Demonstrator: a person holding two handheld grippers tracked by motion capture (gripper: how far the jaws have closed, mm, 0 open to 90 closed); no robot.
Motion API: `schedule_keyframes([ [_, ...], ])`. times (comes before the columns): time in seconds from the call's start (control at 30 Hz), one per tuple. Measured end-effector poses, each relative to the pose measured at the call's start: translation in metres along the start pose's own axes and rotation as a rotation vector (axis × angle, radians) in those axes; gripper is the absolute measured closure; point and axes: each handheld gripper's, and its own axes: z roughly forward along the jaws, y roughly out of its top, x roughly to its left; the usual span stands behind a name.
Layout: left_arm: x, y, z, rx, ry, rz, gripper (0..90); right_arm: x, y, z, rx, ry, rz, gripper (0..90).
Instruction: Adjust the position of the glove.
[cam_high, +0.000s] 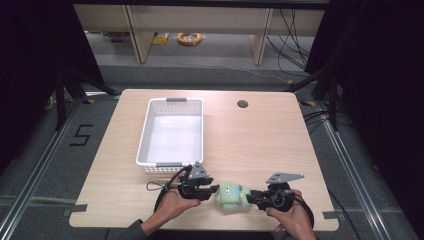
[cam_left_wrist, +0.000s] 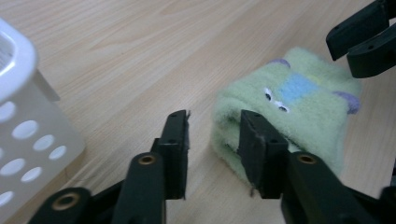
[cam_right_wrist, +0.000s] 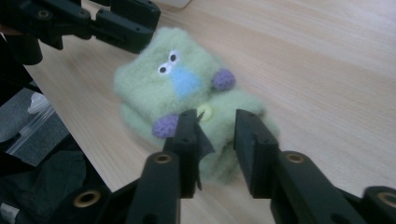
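A fuzzy light-green plush toy (cam_high: 231, 194) with eyes, a blue patch and purple ears lies near the table's front edge, between my two grippers. My left gripper (cam_high: 212, 190) is at its left end. In the left gripper view, the left gripper (cam_left_wrist: 213, 116) is open, with the toy (cam_left_wrist: 299, 107) against its right-hand jaw. My right gripper (cam_high: 251, 198) is at the toy's right end. In the right gripper view, the right gripper (cam_right_wrist: 217, 114) is open, its jaws straddling the near edge of the toy (cam_right_wrist: 154, 88).
A white perforated basket (cam_high: 145, 135) stands behind the left gripper, with nothing in it; its corner (cam_left_wrist: 18, 70) is close to the left jaw. The wooden table (cam_high: 260, 145) has a round cable hole (cam_high: 242, 104) at the back. The front edge is just behind my hands.
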Motion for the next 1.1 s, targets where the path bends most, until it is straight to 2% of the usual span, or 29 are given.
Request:
schedule_keyframes([
  [0.07, 0.000, 0.001, -0.002, 0.001, 0.006, 0.004, 57.5, -0.001, 0.001, -0.003, -0.012, -0.012, 0.007, 62.0],
  [0.1, 0.000, 0.002, -0.003, 0.000, 0.003, -0.007, 50.8, -0.002, 0.001, -0.005, -0.021, -0.022, 0.057, 55.5],
  [0.13, 0.000, 0.003, -0.006, -0.010, 0.008, -0.044, 48.0, -0.006, 0.001, -0.005, -0.034, -0.030, 0.043, 52.7],
  [0.27, 0.001, 0.002, -0.010, -0.003, 0.010, -0.073, 41.7, -0.009, 0.001, -0.006, -0.034, -0.039, 0.061, 46.3],
  [0.3, 0.000, 0.001, -0.012, 0.001, 0.005, -0.086, 40.7, -0.006, 0.001, -0.006, -0.027, -0.043, 0.107, 44.8],
  [0.33, 0.000, 0.001, -0.013, 0.004, 0.003, -0.093, 39.4, -0.010, 0.002, -0.005, -0.025, -0.054, 0.067, 43.4],
  [0.4, 0.000, 0.001, -0.013, 0.003, 0.001, -0.102, 37.0, -0.011, 0.002, -0.004, -0.019, -0.052, 0.076, 41.6],
  [0.5, -0.001, 0.000, -0.012, 0.016, -0.025, -0.142, 34.6, -0.012, 0.003, -0.002, -0.012, -0.055, 0.074, 39.1],
  [0.53, -0.002, 0.000, -0.011, 0.012, -0.029, -0.162, 33.7, -0.012, 0.003, -0.001, -0.011, -0.045, 0.088, 38.3],
  [0.63, -0.004, 0.001, -0.008, 0.009, -0.045, -0.200, 31.2, -0.012, 0.004, 0.002, -0.003, -0.045, 0.088, 37.1],
  [0.67, -0.003, 0.001, -0.007, 0.020, -0.059, -0.197, 31.1, -0.013, 0.005, 0.004, -0.006, -0.039, 0.083, 37.0],
  [0.73, -0.004, 0.001, -0.005, 0.013, -0.056, -0.204, 30.4, -0.013, 0.006, 0.005, 0.001, -0.039, 0.085, 36.9],
  [0.8, -0.006, 0.002, -0.001, 0.036, -0.082, -0.207, 30.0, -0.013, 0.008, 0.010, 0.025, -0.049, 0.097, 36.8],
  [0.87, -0.007, 0.002, 0.004, 0.039, -0.083, -0.216, 28.8, -0.014, 0.009, 0.013, 0.039, -0.046, 0.080, 36.8],
  [0.97, -0.007, 0.002, 0.007, 0.056, -0.087, -0.217, 27.9, -0.014, 0.009, 0.018, 0.063, -0.046, 0.082, 36.8],
  [1.0, -0.006, 0.003, 0.011, 0.072, -0.100, -0.223, 27.8, -0.014, 0.009, 0.021, 0.059, -0.063, 0.088, 36.8],
  [1.03, -0.006, 0.003, 0.011, 0.072, -0.100, -0.223, 27.5, -0.015, 0.009, 0.023, 0.056, -0.047, 0.079, 36.5],
  [1.07, -0.006, 0.002, 0.012, 0.077, -0.102, -0.224, 27.4, -0.015, 0.009, 0.025, 0.063, -0.046, 0.092, 36.5],
  [1.1, -0.006, 0.002, 0.015, 0.082, -0.106, -0.237, 27.1, -0.015, 0.009, 0.025, 0.084, -0.067, 0.088, 36.3],
])
